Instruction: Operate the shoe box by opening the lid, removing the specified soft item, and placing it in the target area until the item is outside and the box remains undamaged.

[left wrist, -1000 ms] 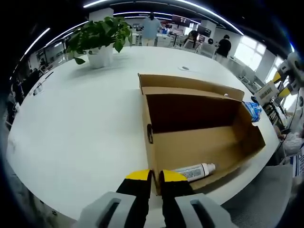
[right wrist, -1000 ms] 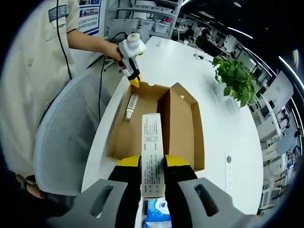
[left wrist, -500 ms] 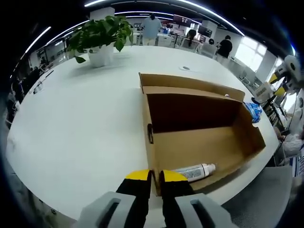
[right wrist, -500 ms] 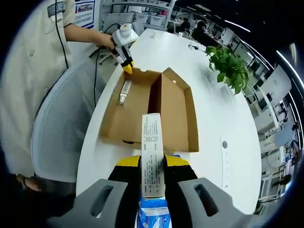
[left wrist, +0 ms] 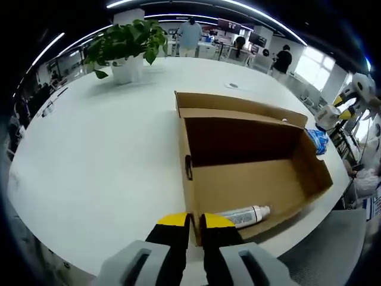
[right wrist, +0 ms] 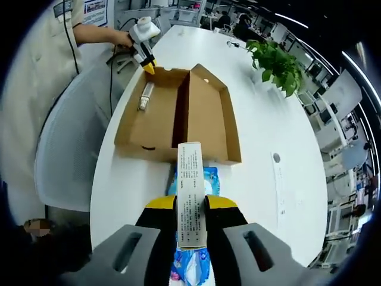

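Note:
The brown shoe box (left wrist: 250, 179) lies open on the white table (left wrist: 101, 155), its lid folded back. A white tube (left wrist: 244, 214) lies on the box floor by the near wall. My left gripper (left wrist: 189, 221) is shut on the near corner wall of the box. From the right gripper view, the box (right wrist: 208, 113), the tube (right wrist: 144, 95) and the left gripper (right wrist: 147, 67) lie ahead. My right gripper (right wrist: 191, 205) is shut on a long white printed carton (right wrist: 190, 179), held above a blue soft packet (right wrist: 212, 180) on the table. That packet (left wrist: 317, 138) sits just outside the box's right end.
A potted plant (left wrist: 125, 44) stands at the far side of the table. A grey office chair (right wrist: 65, 149) and the person's beige sleeve (right wrist: 36, 71) are beside the table edge. A white strip (right wrist: 280, 187) lies on the table. People stand in the background.
My right gripper has drawn back from the box with the white carton, and the blue packet now shows beneath it. The left gripper and the box have stayed put.

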The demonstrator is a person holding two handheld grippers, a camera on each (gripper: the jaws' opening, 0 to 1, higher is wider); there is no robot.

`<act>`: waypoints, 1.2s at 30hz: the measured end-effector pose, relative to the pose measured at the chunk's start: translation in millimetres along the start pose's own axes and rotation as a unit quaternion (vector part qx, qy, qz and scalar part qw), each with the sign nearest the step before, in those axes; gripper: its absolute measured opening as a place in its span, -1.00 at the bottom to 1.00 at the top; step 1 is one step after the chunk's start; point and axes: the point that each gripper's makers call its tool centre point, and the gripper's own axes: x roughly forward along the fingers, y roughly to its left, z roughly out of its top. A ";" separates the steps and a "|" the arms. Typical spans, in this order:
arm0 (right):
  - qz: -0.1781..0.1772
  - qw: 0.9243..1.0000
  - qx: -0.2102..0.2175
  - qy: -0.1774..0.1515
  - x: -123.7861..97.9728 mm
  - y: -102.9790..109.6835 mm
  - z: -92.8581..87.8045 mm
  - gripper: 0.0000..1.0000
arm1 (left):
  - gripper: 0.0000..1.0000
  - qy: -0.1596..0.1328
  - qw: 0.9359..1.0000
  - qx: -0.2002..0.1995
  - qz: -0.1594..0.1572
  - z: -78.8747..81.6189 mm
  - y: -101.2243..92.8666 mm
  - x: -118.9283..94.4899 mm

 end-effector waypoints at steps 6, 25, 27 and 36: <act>-0.005 1.000 0.007 0.019 -0.1 -9.2 -23.3 -0.70 | -0.85 0.002 1.000 0.002 0.000 0.4 -0.2 0.2; -0.004 0.998 0.020 0.066 12.8 -45.4 -84.1 -0.70 | -0.86 0.012 1.000 -0.007 0.013 -0.4 0.8 0.8; -0.004 0.997 0.020 0.071 13.0 -49.9 -89.8 -0.70 | -0.87 0.014 1.000 -0.007 0.015 -0.7 0.5 0.4; 0.002 0.995 0.025 0.096 22.3 -64.0 -123.2 -0.69 | -0.88 0.020 0.999 -0.012 0.022 -1.4 0.1 -0.5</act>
